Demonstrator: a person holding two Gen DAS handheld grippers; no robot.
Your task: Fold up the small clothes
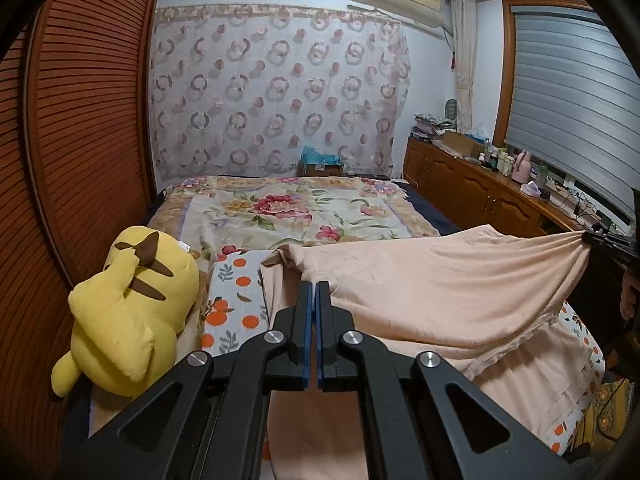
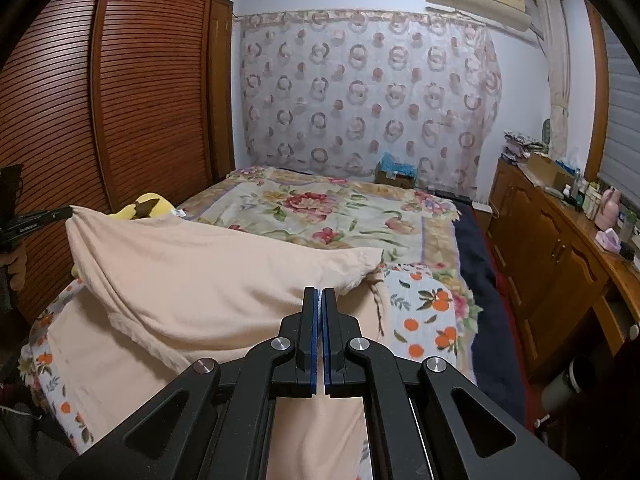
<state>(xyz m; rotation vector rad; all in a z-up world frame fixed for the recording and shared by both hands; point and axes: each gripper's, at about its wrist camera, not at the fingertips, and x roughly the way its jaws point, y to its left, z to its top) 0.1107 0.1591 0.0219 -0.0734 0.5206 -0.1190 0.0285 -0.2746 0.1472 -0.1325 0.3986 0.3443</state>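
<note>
The bed (image 2: 400,216) carries everything; all places below are given rel. to it. A peach cloth (image 1: 440,280) lies across the near end of the bed, on top of an orange-print sheet (image 1: 240,300), w/ one edge raised and stretched taut above the rest. A yellow plush toy (image 1: 128,312) sits at the bed's left edge, just beside the cloth, not touching the raised part as far as I can tell.

Left tool (image 1: 316,286) is clamped narrow on one corner of the raised edge; right tool (image 2: 321,294) likewise pinched tight on the opposite corner.

Step in hand, prob.: carrying the lifted edge over to make a fold. To do it well, keep both corners level and equally tensioned, move both tools together twd the bed's far end, and lay the edge down square on the lower layer, w/o sag in the middle.

The cloth's long axis runs side to side across the bed, corner to corner btw the tools; raised edge faces the far end.
</note>
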